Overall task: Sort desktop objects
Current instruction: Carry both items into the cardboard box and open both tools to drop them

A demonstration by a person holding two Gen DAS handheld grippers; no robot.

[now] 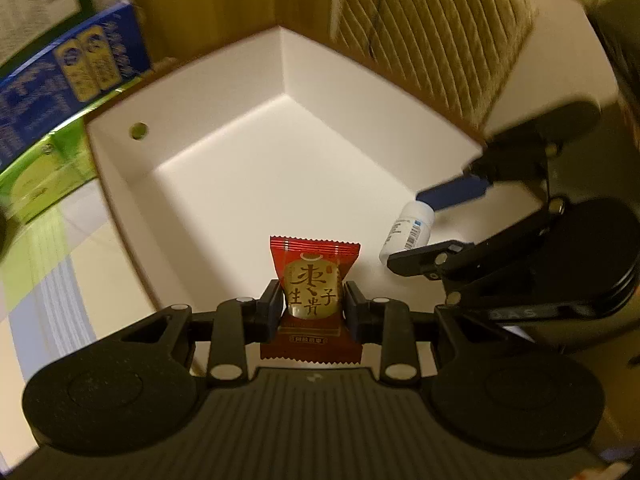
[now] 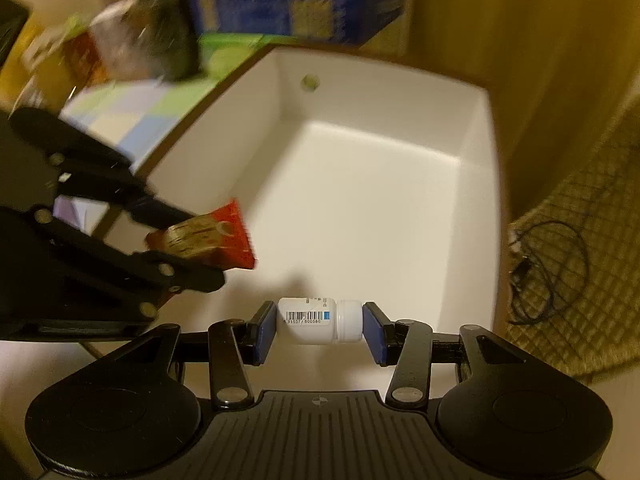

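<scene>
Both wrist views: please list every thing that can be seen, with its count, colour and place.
snack packet: 1, red and gold, held over the box's near edge
pill bottle: 1, white, held sideways over the box's near edge
storage box: 1, white, centre
carton: 1, blue, behind the box
woven mat: 1, tan, right of the box
cable: 1, black, on the mat
left claw: 1, black, shut on the packet
right claw: 1, black, shut on the bottle

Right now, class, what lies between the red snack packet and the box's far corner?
Nothing: in the left wrist view, bare white box floor stretches beyond the red snack packet.
</scene>
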